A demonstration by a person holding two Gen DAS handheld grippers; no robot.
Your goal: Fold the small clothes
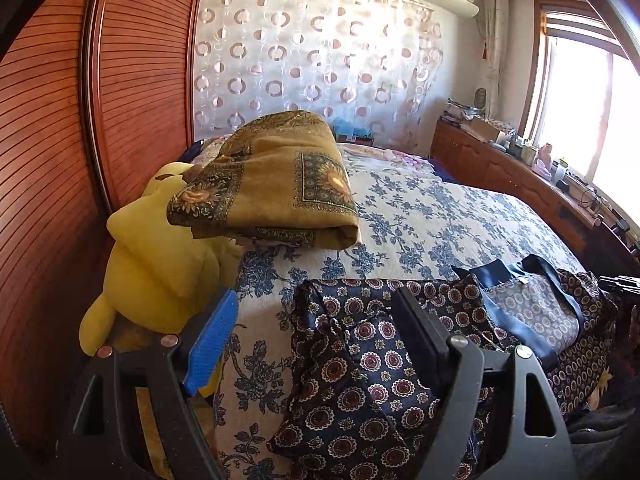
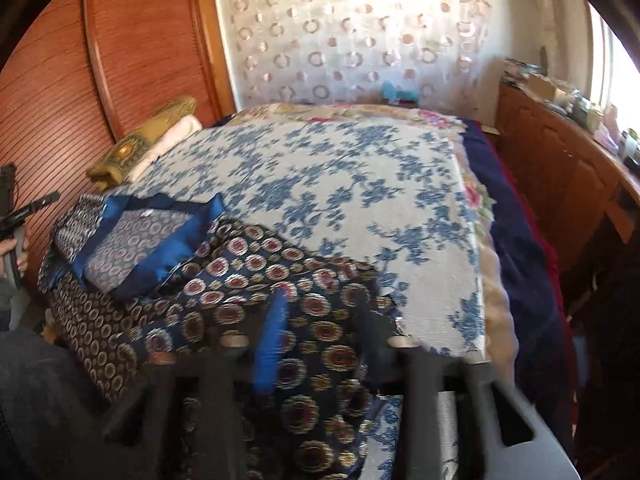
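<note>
Spread rumpled along the near edge of the bed cover [image 1: 440,216]: a dark garment [image 1: 352,380] patterned with round medallions, its blue-trimmed neck opening turned up toward the right end in the left wrist view. Hanging partly over the near side of the bed.

Above the garment's left part, the left gripper [image 1: 316,344], fingers wide apart, blue pad on the left and black pad on the right. Cloth below and between them, not pinched.

Over the garment's right part, the right gripper [image 2: 320,336], blurred. Fingers closer together, with a fold of patterned cloth in the gap. Cannot tell whether pressing on the cloth or not.

Farther back on the left of the bed, a folded ochre blanket [image 1: 280,184], and just beside it, near the left edge, a yellow plush toy [image 1: 160,264]. Behind both, a slatted wooden wardrobe [image 1: 52,160]. At the far end, a sheer curtain [image 1: 312,60] with ring shapes. Along the right, a cluttered wooden sideboard [image 1: 500,168] under a bright window.
</note>
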